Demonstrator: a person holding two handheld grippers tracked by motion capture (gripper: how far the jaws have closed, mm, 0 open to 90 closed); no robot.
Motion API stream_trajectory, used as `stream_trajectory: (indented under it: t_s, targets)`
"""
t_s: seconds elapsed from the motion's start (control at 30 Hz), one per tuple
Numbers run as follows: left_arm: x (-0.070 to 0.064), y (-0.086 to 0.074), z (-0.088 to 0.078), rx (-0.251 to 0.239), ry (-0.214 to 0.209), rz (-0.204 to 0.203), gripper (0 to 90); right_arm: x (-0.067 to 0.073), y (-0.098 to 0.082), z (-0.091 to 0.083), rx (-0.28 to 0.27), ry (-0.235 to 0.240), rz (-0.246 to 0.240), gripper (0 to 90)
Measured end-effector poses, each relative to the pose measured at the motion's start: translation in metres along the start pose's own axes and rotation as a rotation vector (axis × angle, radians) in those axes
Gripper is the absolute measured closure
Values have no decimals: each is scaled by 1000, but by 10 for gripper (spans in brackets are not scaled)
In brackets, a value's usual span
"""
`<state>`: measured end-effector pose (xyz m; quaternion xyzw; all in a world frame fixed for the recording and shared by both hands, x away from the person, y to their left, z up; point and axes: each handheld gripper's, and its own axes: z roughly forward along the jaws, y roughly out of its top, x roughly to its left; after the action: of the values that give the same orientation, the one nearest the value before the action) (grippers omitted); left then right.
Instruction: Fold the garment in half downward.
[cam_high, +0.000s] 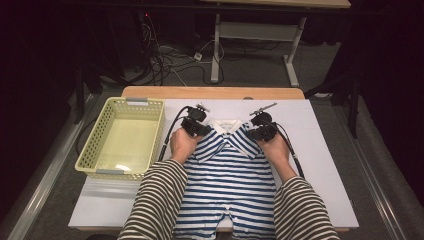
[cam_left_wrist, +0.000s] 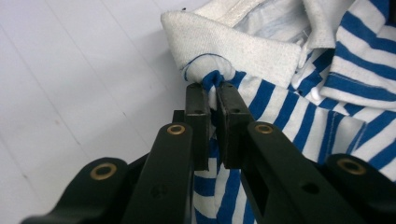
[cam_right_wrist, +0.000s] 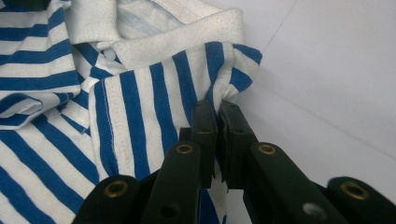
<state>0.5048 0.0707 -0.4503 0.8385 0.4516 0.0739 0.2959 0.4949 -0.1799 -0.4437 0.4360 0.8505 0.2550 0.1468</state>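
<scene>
Blue-and-white striped cotton romper (cam_high: 227, 170) flat on white surface (cam_high: 320, 150), long axis near-to-far, collar far. Left gripper (cam_high: 204, 129), right gripper (cam_high: 252, 133): jaws clamped on shoulders.

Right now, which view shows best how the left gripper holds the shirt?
The left gripper view: the left gripper pinches a bunched fold of the shirt just below the white collar. The high view shows the gripper at the shirt's shoulder, grip too small to judge. The right gripper view shows the right gripper shut on the other shoulder.
</scene>
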Motion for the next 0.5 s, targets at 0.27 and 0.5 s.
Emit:
stream_trajectory:
  t_s: [0.27, 0.5]
  targets:
    - [-3, 10, -13, -40, 17, 29, 826, -1, 8, -11, -52, -25, 7, 864]
    - [-11, 4, -12, -19, -1, 50, 824, 5, 3, -11, -39, -27, -12, 863]
